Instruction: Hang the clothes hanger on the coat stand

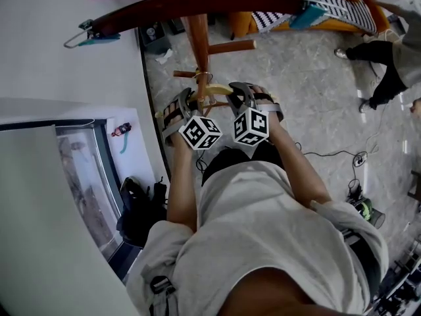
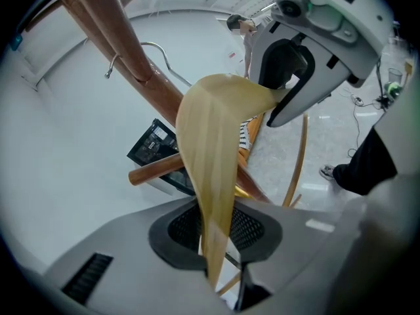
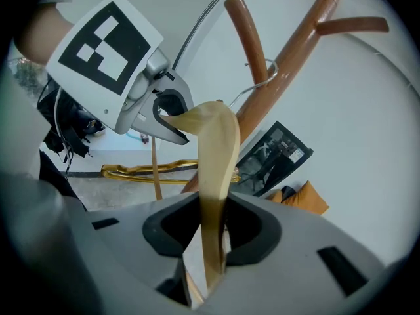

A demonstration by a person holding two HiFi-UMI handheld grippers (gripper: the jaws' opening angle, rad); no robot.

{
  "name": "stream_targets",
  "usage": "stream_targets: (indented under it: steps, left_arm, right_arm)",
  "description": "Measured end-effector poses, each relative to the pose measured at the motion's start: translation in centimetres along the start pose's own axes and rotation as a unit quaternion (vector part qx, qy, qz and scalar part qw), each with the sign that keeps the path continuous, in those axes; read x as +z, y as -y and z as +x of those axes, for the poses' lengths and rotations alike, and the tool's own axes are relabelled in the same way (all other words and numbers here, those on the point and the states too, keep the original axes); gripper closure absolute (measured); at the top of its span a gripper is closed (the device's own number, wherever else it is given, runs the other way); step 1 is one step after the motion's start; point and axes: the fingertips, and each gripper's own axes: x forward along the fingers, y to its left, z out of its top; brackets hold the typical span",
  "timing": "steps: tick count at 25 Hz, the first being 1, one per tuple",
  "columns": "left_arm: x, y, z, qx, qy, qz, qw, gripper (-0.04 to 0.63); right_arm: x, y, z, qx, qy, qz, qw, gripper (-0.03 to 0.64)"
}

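The left gripper [image 2: 216, 251] is closed on one arm of the pale wooden clothes hanger [image 2: 210, 143]. The right gripper [image 3: 213, 241] is clamped on the other arm, so the hanger is carried between both tools. In the head view it sits in the middle of the frame, close to the post of the reddish-brown wooden coat stand [image 1: 197, 38]. Its thin metal hook [image 3: 262, 77] curls at the place where a peg leaves the post; whether it rests there I cannot tell. Along the upper edge of the head view, a dark brown hanger with teal clips [image 1: 197, 2] crosses the post.
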Motion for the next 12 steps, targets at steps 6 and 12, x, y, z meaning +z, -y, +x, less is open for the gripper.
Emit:
stream_targets:
  steps: [6, 12]
  left_arm:
    - [-0.17, 0.19, 0.2, 0.006, -0.005, -0.004, 1.0, 0.534]
    - [-0.38, 0.28, 0.31, 0.011, -0.009, -0.007, 0.9999, 0.525]
  right_arm:
    - [-0.33, -0.1, 0.32, 0.006, -0.001, 0.001, 1.0, 0.514]
    - [-0.52, -0.34, 0.49, 0.01, -0.001, 0.001, 1.0, 0.509]
